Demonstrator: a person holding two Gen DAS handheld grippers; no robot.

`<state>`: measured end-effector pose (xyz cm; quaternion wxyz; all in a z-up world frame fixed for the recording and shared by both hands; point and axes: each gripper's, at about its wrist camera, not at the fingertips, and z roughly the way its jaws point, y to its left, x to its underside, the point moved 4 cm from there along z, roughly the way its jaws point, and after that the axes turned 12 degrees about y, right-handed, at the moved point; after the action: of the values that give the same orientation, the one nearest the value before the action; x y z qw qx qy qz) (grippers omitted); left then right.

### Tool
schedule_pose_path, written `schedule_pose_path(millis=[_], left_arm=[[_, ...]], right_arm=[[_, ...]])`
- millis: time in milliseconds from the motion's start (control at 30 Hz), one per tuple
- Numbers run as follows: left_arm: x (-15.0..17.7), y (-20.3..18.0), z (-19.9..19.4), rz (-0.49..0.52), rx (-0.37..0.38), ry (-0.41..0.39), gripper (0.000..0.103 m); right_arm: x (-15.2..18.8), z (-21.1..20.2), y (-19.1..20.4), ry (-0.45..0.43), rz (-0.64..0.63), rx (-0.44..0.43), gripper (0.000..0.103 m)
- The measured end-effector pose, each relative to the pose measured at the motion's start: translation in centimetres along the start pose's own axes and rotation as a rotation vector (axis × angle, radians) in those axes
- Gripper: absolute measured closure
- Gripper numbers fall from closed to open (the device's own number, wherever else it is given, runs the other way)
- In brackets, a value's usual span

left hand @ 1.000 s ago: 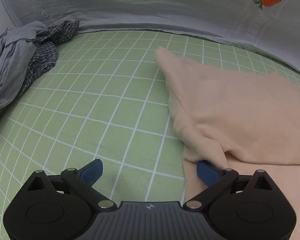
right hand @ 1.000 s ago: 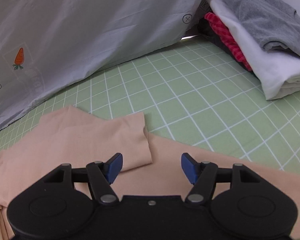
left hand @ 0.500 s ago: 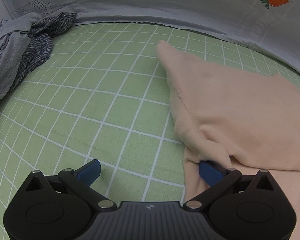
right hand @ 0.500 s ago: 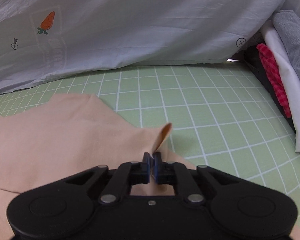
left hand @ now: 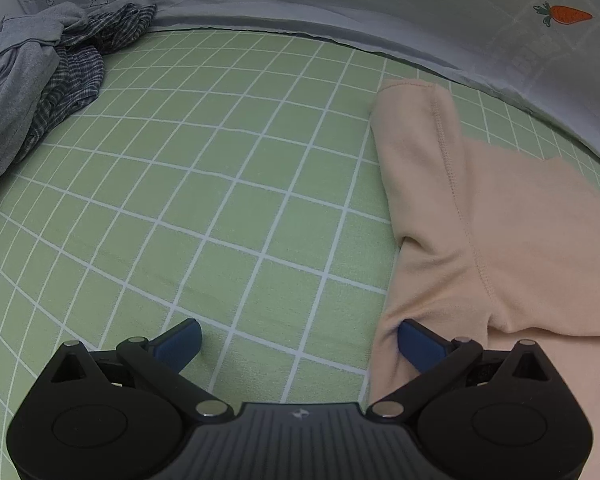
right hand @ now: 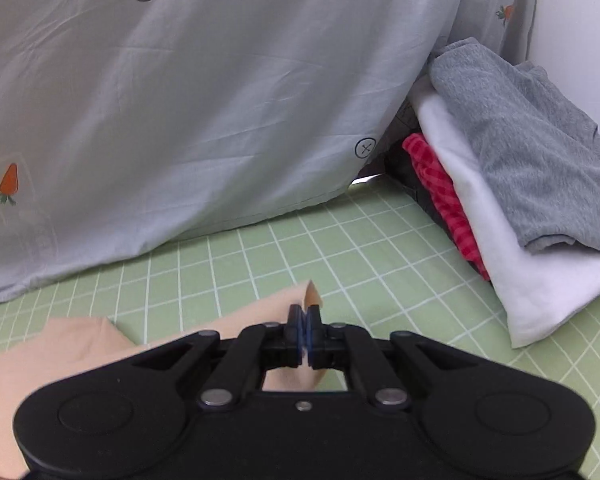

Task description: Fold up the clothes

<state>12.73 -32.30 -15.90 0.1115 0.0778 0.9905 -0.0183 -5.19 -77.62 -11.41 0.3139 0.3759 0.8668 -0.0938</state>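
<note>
A peach garment (left hand: 500,220) lies on the green grid sheet (left hand: 220,184), its sleeve pointing away along the right side of the left wrist view. My left gripper (left hand: 300,340) is open; its right fingertip (left hand: 418,340) touches the garment's folded edge at the armpit, its left fingertip rests on the sheet. My right gripper (right hand: 305,326) is shut on a corner of the peach garment (right hand: 100,344) and holds it lifted above the sheet.
A crumpled pile of grey and checked clothes (left hand: 32,80) lies at the far left. A stack of folded clothes (right hand: 520,200), grey on white on red, sits at the right. A pale grey carrot-print cloth (right hand: 180,100) hangs along the back.
My right gripper has closed on the garment's corner and lifted it, swinging right. The sleeve by the left gripper has straightened and shifted right; the left gripper stays open.
</note>
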Motion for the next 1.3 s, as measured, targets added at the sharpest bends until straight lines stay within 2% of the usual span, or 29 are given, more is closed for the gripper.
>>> schedule_pose_path(millis=[100,200,333,467,500,533,600,633,800,900,1000,1033,1067,1100,1133,1167,1200,1300], left_arm=[[-0.8,0.7,-1.0,-0.028,0.075,-0.031,0.000],[-3.0,0.6,-1.0,-0.049,0.154,-0.059,0.002],[-6.4,-0.5,0.3,-0.055,0.241,-0.074,0.016],[-9.5,-2.0,1.9,-0.040,0.261,-0.069,0.027],[-10.2,-2.4,2.4,-0.037,0.266,-0.067,0.034],[-10.8,-2.6,2.6,-0.036,0.267,-0.075,0.048],[-11.6,-2.9,2.7,-0.042,0.258,-0.110,0.093],[-11.8,-3.0,2.6,-0.043,0.259,-0.120,0.099],[-12.6,-3.5,3.2,-0.045,0.240,-0.151,0.099],[-13.1,-3.8,3.6,-0.044,0.228,-0.162,0.098],[-13.1,-4.4,3.3,0.001,0.193,-0.165,0.091],[-12.9,-4.5,3.1,0.018,0.194,-0.165,0.085],[-12.8,-4.5,2.9,0.025,0.199,-0.167,0.081],[-12.5,-4.3,2.7,0.023,0.200,-0.168,0.071],[-12.3,-4.2,2.6,0.021,0.200,-0.169,0.056],[-12.1,-4.0,2.4,0.016,0.197,-0.170,0.049],[-11.9,-3.8,2.3,0.008,0.189,-0.171,0.036],[-11.1,-3.2,2.0,-0.002,0.193,-0.169,0.030]], right_arm=[[1.0,0.5,-0.6,0.033,0.036,0.002,0.101],[1.5,1.0,-0.7,0.056,0.045,0.003,0.101],[1.4,1.2,-0.9,0.064,0.063,-0.008,0.100],[1.0,1.5,-1.2,0.066,0.083,-0.022,0.100],[0.9,1.6,-1.2,0.067,0.081,-0.023,0.100],[0.8,1.7,-1.2,0.069,0.080,-0.024,0.100],[0.7,1.7,-1.4,0.071,0.097,-0.027,0.100],[0.7,1.7,-1.6,0.070,0.109,-0.028,0.100],[0.6,2.0,-2.3,0.072,0.144,-0.022,0.101],[1.1,3.3,-2.7,0.110,0.131,-0.008,0.101],[1.6,3.8,-2.9,0.134,0.151,-0.008,0.100],[1.7,3.9,-3.0,0.140,0.163,-0.009,0.097],[1.8,4.0,-3.0,0.145,0.174,-0.011,0.090],[1.9,4.1,-3.1,0.148,0.189,-0.016,0.074],[1.9,4.0,-3.4,0.140,0.223,-0.036,0.057],[1.8,4.0,-3.6,0.134,0.254,-0.055,0.053],[1.8,4.2,-3.7,0.139,0.264,-0.067,0.049],[1.6,4.9,-3.2,0.167,0.241,-0.051,0.037]])
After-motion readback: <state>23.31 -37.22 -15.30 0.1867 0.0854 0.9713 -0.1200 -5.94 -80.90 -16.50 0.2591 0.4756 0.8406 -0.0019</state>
